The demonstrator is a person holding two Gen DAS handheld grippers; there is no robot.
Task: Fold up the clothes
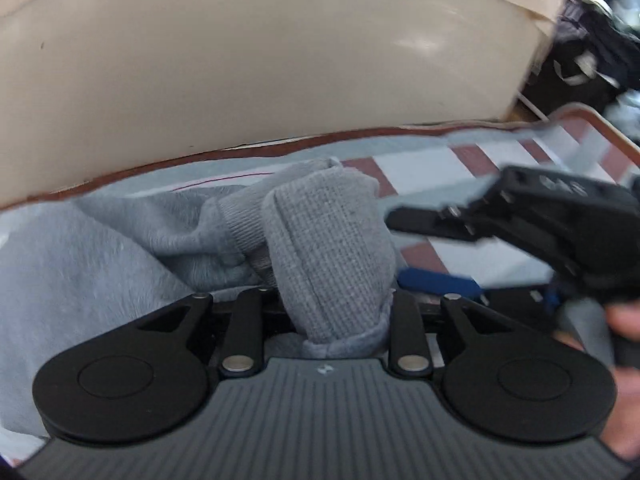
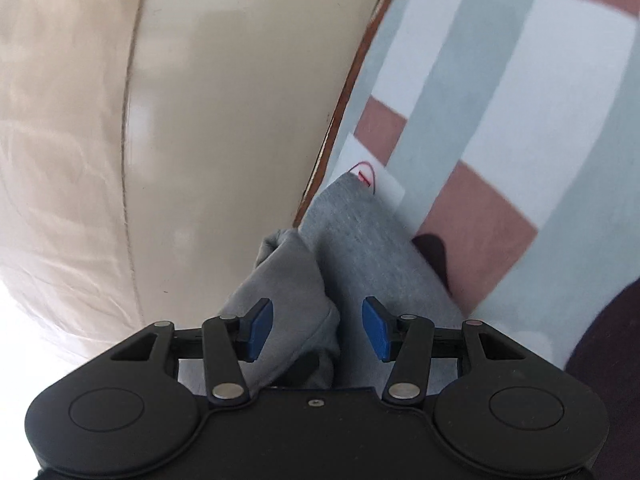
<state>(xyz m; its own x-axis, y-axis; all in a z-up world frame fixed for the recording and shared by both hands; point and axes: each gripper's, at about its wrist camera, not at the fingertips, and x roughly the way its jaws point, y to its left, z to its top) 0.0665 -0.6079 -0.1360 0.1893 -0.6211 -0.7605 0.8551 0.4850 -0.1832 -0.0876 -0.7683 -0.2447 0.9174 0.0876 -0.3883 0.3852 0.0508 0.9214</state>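
Observation:
A grey knit garment (image 1: 328,232) lies bunched on a checked cloth (image 1: 424,160) of blue-grey, white and maroon squares. In the left wrist view a thick fold of it stands up and fills the gap of my left gripper (image 1: 334,296), which is shut on it; the pads are hidden by the fabric. To the right my right gripper (image 1: 432,250) hovers just beside the fold, held by a hand (image 1: 628,320). In the right wrist view the right gripper (image 2: 318,328) is open, its blue pads (image 2: 260,328) apart, with the grey garment (image 2: 360,232) lying loose between them.
A glossy beige panel (image 1: 280,60) rises right behind the checked cloth's brown edge, and fills the left half of the right wrist view (image 2: 220,120). Dark clutter (image 1: 600,40) sits at the far right. A white tag with a red mark (image 2: 366,172) peeks out past the garment.

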